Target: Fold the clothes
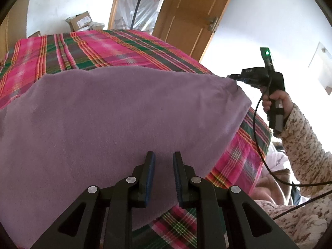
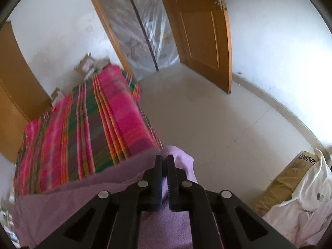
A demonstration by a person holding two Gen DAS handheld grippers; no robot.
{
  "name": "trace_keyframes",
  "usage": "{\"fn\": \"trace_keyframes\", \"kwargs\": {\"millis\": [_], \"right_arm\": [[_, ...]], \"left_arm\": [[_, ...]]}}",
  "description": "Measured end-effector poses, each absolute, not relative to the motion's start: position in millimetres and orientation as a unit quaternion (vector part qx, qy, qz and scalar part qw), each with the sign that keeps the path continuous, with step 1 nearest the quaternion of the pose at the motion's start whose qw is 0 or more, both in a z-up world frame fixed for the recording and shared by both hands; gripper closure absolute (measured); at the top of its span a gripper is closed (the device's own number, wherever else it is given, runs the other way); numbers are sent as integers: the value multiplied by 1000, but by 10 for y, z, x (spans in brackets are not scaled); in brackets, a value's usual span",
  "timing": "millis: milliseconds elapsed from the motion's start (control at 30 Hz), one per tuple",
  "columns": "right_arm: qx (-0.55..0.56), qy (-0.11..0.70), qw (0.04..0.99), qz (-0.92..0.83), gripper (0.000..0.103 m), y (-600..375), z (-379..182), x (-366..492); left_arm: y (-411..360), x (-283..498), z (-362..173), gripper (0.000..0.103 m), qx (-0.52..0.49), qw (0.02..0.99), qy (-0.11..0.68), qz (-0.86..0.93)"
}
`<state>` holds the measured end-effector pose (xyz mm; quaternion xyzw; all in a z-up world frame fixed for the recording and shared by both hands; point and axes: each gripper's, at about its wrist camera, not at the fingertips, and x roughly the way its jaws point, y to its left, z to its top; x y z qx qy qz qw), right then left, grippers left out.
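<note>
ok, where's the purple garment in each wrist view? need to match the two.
Left wrist: purple garment fills the centre and lower left, spread over the plaid bedspread; its far right corner is pinched by the right claw.
Right wrist: purple garment runs along the bottom and lower left, a corner clamped in the right claw.
Shared landmark: the wooden door.

The left tool [image 1: 164,161], jaws parted, hovers over the purple cloth [image 1: 116,112] on the plaid bedspread [image 1: 87,47].
</note>
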<state>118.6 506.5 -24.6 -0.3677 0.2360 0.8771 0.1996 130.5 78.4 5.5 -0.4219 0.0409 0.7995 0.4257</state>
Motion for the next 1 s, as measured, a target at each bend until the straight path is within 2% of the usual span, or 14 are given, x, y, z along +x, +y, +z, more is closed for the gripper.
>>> {"fn": "trace_keyframes", "kwargs": {"millis": [200,500,600,667,1000], "right_arm": [[-361,225,215,879,99,5075,-143,1023],[-425,247,233,839,97,5183,-482,727],[-419,262,242,835,89,5228,-461,849],[-413,276,243,833,80,5275,-444,991],[-395,341,168,836,70,5159,-608,1775]], "left_arm": [[798,1298,82,84,-418,424,44,802],[768,1370,74,84,-422,425,42,799],[773,1386,64,84,-424,428,42,797],[774,1402,58,84,-424,432,40,795],[861,1481,37,84,-428,444,49,786]]}}
